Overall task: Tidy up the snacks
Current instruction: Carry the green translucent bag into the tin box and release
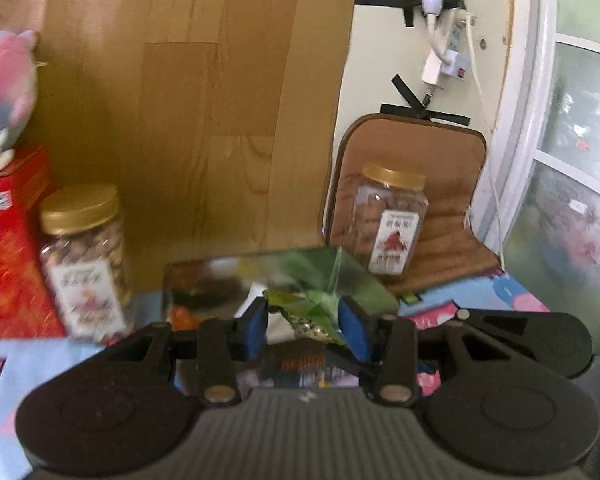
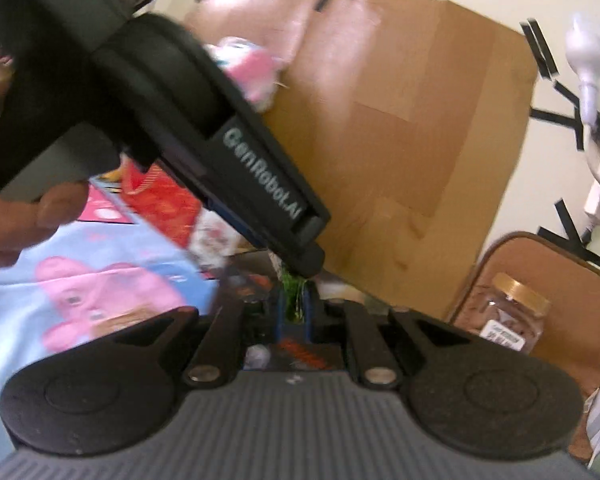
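While both claws gripped green snack wrapper (image 1: 306, 312) above box on bed: left claw (image 1: 304, 326) clenched on crumpled middle, right claw (image 2: 294, 312) pinched shut on edge. Best kept taut, lifted together, no tearing; jars (image 1: 85, 260) nearby.

The left gripper (image 1: 303, 322) pointed forward and somewhat downward, its jaws partly closed with the blue pads (image 1: 350, 330) pressed on a crumpled green wrapper (image 1: 300, 304). The right gripper (image 2: 294, 312) had its jaws nearly together, pinching the same wrapper's lower end. In the right wrist view the left gripper crossed in from the upper left, a person's hand (image 2: 24, 220) wrapped around its body.
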Available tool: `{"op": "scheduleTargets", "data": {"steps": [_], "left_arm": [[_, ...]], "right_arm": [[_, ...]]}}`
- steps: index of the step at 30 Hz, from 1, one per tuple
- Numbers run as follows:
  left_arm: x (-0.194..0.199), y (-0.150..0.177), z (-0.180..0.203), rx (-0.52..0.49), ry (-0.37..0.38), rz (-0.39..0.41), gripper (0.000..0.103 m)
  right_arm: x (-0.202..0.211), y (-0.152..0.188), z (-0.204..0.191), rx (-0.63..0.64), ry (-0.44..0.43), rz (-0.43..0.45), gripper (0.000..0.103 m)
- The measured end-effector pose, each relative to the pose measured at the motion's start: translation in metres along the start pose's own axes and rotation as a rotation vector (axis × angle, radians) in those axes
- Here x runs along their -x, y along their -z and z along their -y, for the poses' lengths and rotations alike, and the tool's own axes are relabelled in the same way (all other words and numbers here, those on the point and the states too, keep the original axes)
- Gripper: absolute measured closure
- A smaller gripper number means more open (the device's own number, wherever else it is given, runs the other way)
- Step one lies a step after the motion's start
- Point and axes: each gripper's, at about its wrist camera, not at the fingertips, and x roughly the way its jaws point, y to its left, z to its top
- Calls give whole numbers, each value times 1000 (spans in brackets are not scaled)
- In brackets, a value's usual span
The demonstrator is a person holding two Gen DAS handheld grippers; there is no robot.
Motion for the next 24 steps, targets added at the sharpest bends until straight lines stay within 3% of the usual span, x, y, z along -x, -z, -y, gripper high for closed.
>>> {"op": "scheduleTargets", "data": {"steps": [6,8,10,13,20,24], "left_arm": [[-51,-17,-10,43,5,-26,64],[-67,-18,-12,43,-14,-40,62],[-83,-16,-15,46,-36,-66,55],[-95,-12,-13,41,-63,-87,53],[-90,-5,8,-70,-231,-85,42],[-77,-1,8,-69,-273,-96,38]], "right_arm": [[-43,3,35,-45,20,-61,90],[-52,6,42,-71,23,-82,86],[-65,13,48,-111,44,-116,73],[-76,21,60,-181,49,-166,68],[-45,29,62,-225,65,-119,67],[-23,28,54,-249,55,-101,66]]}}
